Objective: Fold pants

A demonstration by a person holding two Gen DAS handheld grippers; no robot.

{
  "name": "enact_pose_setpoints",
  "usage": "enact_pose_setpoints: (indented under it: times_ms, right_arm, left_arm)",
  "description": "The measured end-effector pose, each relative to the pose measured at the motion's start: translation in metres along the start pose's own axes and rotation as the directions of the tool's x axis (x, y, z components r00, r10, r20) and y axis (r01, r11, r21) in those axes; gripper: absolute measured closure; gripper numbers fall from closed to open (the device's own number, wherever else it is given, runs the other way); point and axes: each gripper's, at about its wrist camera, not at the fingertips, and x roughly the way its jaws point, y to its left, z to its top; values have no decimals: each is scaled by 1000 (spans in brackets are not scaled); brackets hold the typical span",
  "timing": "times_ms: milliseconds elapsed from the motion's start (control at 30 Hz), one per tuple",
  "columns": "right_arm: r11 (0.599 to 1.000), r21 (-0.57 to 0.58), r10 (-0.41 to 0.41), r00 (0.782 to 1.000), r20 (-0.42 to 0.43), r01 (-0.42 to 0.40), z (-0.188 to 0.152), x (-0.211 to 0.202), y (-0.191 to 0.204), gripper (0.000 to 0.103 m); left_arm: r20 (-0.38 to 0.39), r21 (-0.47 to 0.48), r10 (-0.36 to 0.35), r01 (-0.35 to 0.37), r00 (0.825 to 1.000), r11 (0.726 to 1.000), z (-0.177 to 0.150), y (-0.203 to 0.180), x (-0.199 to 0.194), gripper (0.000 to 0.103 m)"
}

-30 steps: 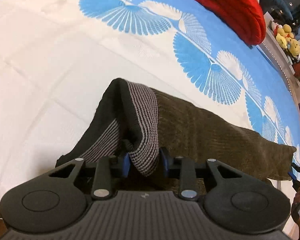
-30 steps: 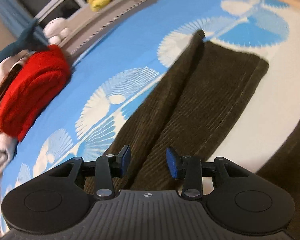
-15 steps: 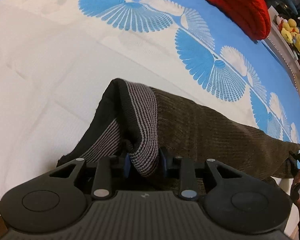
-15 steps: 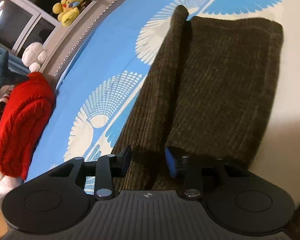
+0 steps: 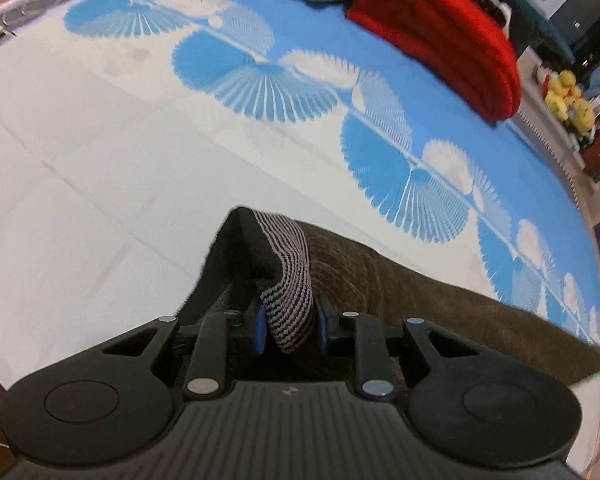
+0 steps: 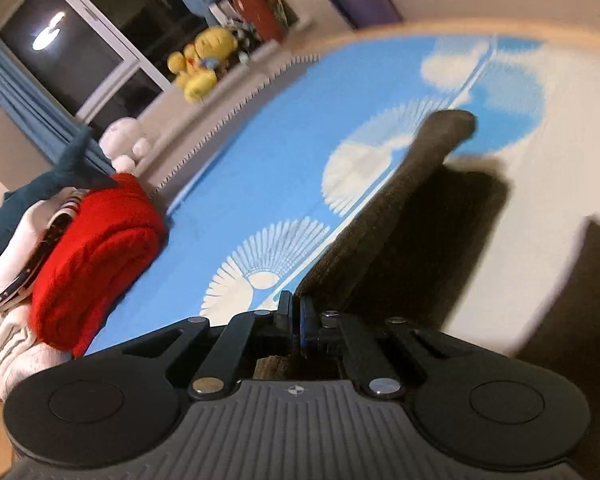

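Pants (image 5: pixel 440 304) waistband (image 5: pixel 290 280) pinched in closing left claw (image 5: pixel 288 326)

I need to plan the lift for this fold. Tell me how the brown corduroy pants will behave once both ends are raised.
Likely floppy: the brown corduroy pants already drape and crease between the left gripper, closing on the striped waistband, and the right gripper, shut on the leg end. Probably not slippery, as the ribbed pile looks grippy. The middle may sag toward the bedsheet.

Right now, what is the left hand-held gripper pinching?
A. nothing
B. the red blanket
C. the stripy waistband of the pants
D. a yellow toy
C: the left hand-held gripper has the stripy waistband of the brown pants between its closing jaws; the red blanket lies far off.
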Motion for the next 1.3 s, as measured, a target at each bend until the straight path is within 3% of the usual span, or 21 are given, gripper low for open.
enact_pose_setpoints:
  times_ms: [133, 233, 300, 367, 400, 533, 633, 700, 900, 1033, 1100, 1133, 1200, 1300]
  right_arm:
    - [998, -42, -36, 998, 46, 38, -32, -88, -22, 101]
    - [992, -97, -83, 996, 42, 86, -74, -130, -54, 101]
    - [983, -115, -151, 987, -62, 143, -103, -130, -85, 100]
    - [982, -57, -186, 955, -232, 178, -118, -112, -119, 100]
    - [978, -26, -204, 938, -279, 205, -121, -105, -138, 97]
    - [960, 63, -255, 945, -204, 273, -95, -107, -177, 94]
    - [925, 256, -249, 956, -153, 282, -72, -115, -205, 78]
    - [897, 322, -275, 953, -131, 303, -56, -113, -218, 74]
    - [858, 346, -338, 925, -175, 379, -23, -86, -243, 73]
    - [855, 372, -321, 932, -168, 362, -27, -79, -252, 74]
    - [843, 402, -327, 934, -146, 358, -25, -77, -256, 78]
    - [840, 404, -333, 932, -140, 361, -24, -77, -257, 90]
    - [841, 396, -350, 929, -121, 368, -19, -80, -251, 95]
    - [890, 336, -312, 949, -43, 308, -2, -85, -230, 96]
  left_arm:
    - [22, 17, 8, -8, 1000, 1000, -10, 17, -18, 78]
    - [-30, 38, 70, -69, 997, 997, -14, 28, -11, 78]
    - [-79, 52, 110, -106, 991, 993, -14, 30, 0, 78]
    - [-136, 51, 135, -129, 982, 990, -14, 30, 12, 77]
    - [-152, 45, 150, -145, 977, 988, -15, 28, 16, 76]
    - [-153, 23, 179, -178, 972, 984, -16, 21, 21, 63]
    - [-157, 22, 192, -191, 969, 981, -19, 19, 24, 54]
    - [-169, 22, 198, -197, 966, 980, -19, 18, 27, 52]
    - [-199, 0, 194, -198, 961, 980, -17, 26, 37, 50]
    - [-207, -12, 195, -202, 959, 979, -16, 28, 42, 51]
    - [-205, -10, 201, -208, 958, 978, -16, 26, 43, 51]
    - [-202, -7, 205, -211, 958, 977, -16, 26, 43, 57]
    - [-185, 3, 213, -216, 959, 976, -15, 23, 42, 69]
    - [-112, -24, 160, -163, 981, 986, -8, 19, 31, 79]
